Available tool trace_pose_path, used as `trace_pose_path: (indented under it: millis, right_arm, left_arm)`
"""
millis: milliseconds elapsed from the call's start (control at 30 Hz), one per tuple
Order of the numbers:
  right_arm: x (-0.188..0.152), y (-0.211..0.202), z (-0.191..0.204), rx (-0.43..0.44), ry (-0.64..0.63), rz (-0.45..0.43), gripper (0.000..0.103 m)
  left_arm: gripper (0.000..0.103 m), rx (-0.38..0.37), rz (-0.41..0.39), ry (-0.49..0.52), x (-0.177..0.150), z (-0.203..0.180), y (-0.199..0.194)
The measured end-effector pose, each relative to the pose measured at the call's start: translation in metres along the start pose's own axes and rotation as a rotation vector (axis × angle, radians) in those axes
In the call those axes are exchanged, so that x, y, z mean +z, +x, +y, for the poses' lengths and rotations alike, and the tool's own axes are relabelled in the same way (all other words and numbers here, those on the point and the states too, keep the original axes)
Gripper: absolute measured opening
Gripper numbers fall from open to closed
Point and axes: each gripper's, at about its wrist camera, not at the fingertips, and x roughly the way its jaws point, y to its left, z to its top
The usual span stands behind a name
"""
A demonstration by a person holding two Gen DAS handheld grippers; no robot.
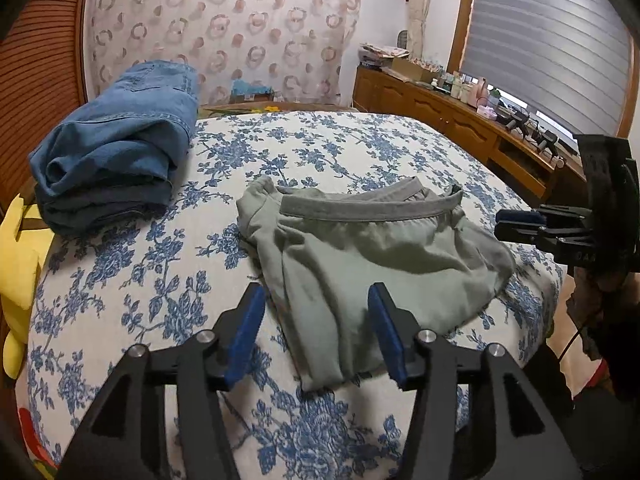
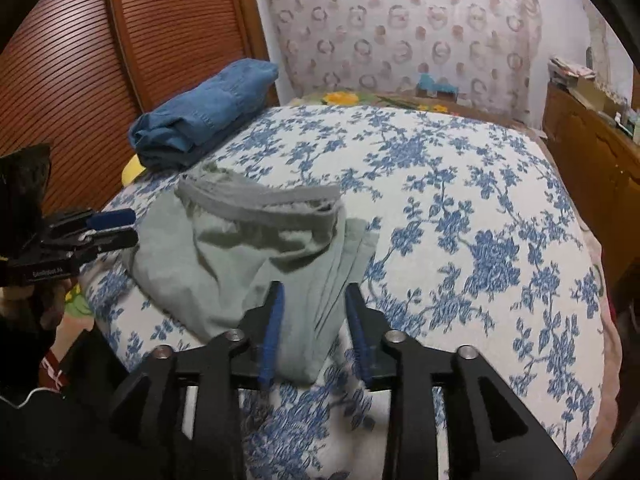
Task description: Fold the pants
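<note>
The folded sage-green cotton pants [image 1: 360, 256] with a grey elastic waistband lie near the front edge of the bed's blue-flowered white quilt [image 1: 320, 140]. The left gripper [image 1: 316, 332] hovers over their near edge, jaws apart and empty. The right gripper [image 2: 314, 332] hangs above the pants' near right corner, jaws likewise apart. A stack of folded blue denim jeans [image 1: 116, 152] rests far left, well apart.

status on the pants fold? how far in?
Done: blue denim jeans sit folded at the far corner of the floral bedspread. The grey-green elastic-waist pants look folded into a compact stack. In hand: nothing; left tongs and right tongs are open over its near edge. Left: maybe a final fold or stacking.
</note>
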Motion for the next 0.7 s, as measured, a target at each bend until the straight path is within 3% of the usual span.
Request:
trace_pose_path:
  millis: [400,700]
  right_arm:
    - [0.025,0.041,-0.01,0.002,-0.003,0.042,0.038]
    - [0.04,0.056,-0.01,0.021,-0.037,0.06,0.038]
  left_arm:
    - [0.053,0.028,0.008,0.034,0.025,0.002,0.028]
    - [0.053,0.04,0.024,0.014,0.024,0.017,0.045]
